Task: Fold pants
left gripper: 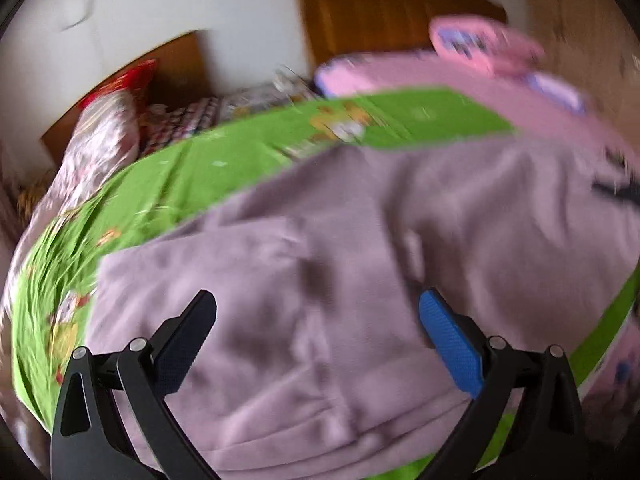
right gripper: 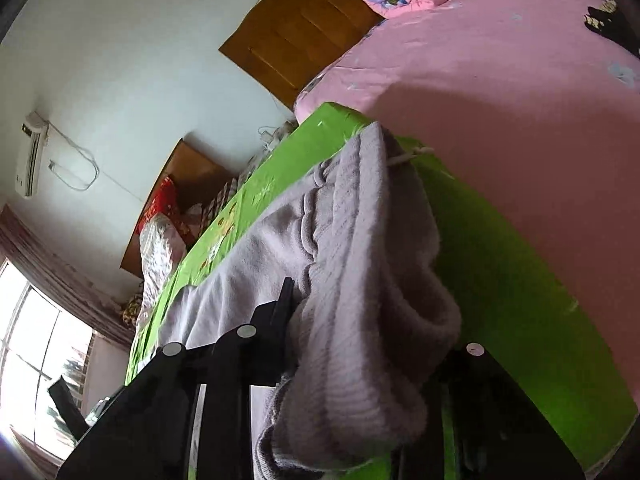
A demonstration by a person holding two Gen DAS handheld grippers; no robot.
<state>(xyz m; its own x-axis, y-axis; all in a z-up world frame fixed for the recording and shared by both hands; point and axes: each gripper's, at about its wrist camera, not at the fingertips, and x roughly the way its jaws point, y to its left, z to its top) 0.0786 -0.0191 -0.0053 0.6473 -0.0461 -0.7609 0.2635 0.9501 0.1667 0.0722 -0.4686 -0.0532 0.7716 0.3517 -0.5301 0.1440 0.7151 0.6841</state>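
Mauve-grey fleece pants lie spread over a green printed sheet on a bed. My left gripper hovers just above them, open, its black finger and blue-padded finger wide apart with nothing between them. In the right wrist view the ribbed waistband end of the pants is bunched and lifted off the green sheet. My right gripper is shut on this bunch. One black finger shows at its left, while the other is hidden under the cloth. A white drawstring hangs from the waistband.
A pink bedspread adjoins the green sheet, with a folded pink quilt by a wooden headboard. A red and silver pillow lies far left. A dark item rests at the right edge. A window is low left.
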